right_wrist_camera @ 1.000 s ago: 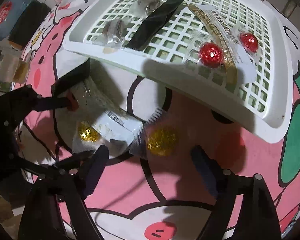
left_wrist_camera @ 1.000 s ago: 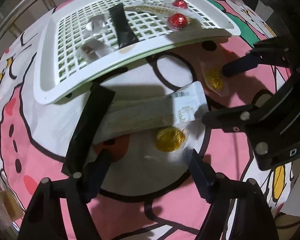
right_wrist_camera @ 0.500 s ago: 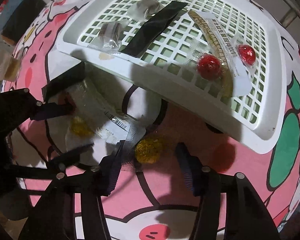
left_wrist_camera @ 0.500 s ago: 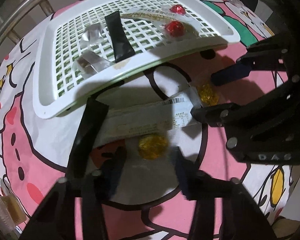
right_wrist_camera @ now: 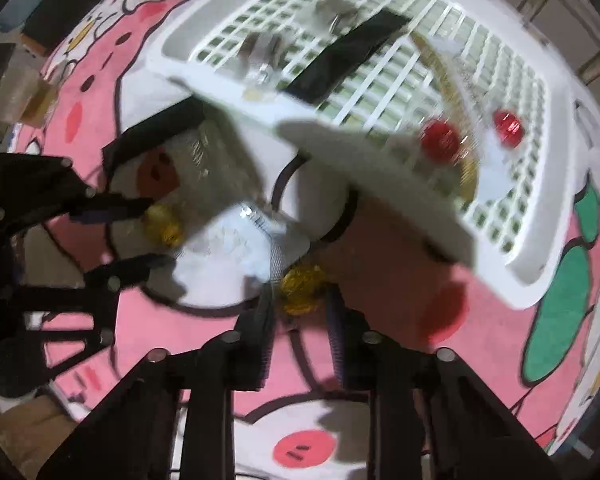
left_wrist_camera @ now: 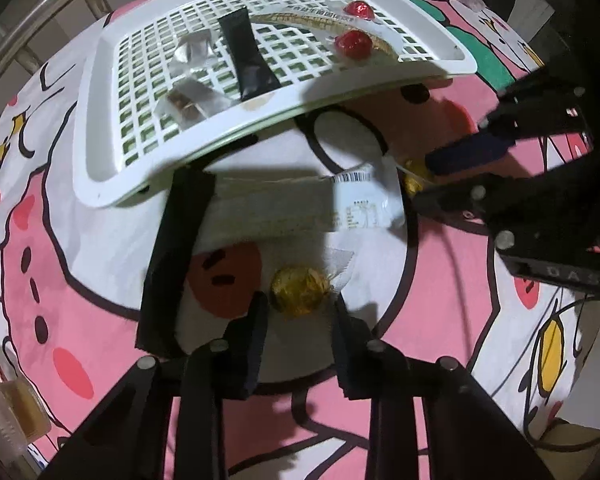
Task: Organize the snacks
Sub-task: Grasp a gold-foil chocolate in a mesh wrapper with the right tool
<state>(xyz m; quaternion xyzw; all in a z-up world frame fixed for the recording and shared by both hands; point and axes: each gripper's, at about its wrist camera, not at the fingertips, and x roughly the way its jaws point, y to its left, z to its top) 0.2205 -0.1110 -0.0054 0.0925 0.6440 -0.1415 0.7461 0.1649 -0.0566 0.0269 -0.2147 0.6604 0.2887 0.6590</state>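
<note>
Two gold foil candies lie on the pink cartoon cloth below a white lattice basket (left_wrist_camera: 100,160). One gold candy (left_wrist_camera: 298,290) sits between the fingers of my left gripper (left_wrist_camera: 298,306), whose jaws are closing and touch it on both sides. My right gripper (right_wrist_camera: 300,308) is shut on the other gold candy (right_wrist_camera: 300,286); that view is blurred. From the left wrist, the right gripper (left_wrist_camera: 420,180) shows at the right edge. The basket holds a black sachet (left_wrist_camera: 248,56), two red candies (left_wrist_camera: 354,42), a long printed packet and clear-wrapped sweets.
A long pale packet with a barcode (left_wrist_camera: 300,208) and a second black sachet (left_wrist_camera: 176,256) lie on the cloth between the basket and the grippers. A metal rail (left_wrist_camera: 40,4) runs behind the basket. A small clear box (left_wrist_camera: 16,412) sits at the cloth's lower left edge.
Both grippers stood open over the gold candies and have narrowed onto one candy each. The left gripper shifted toward its candy. The right wrist view has tilted and blurred.
</note>
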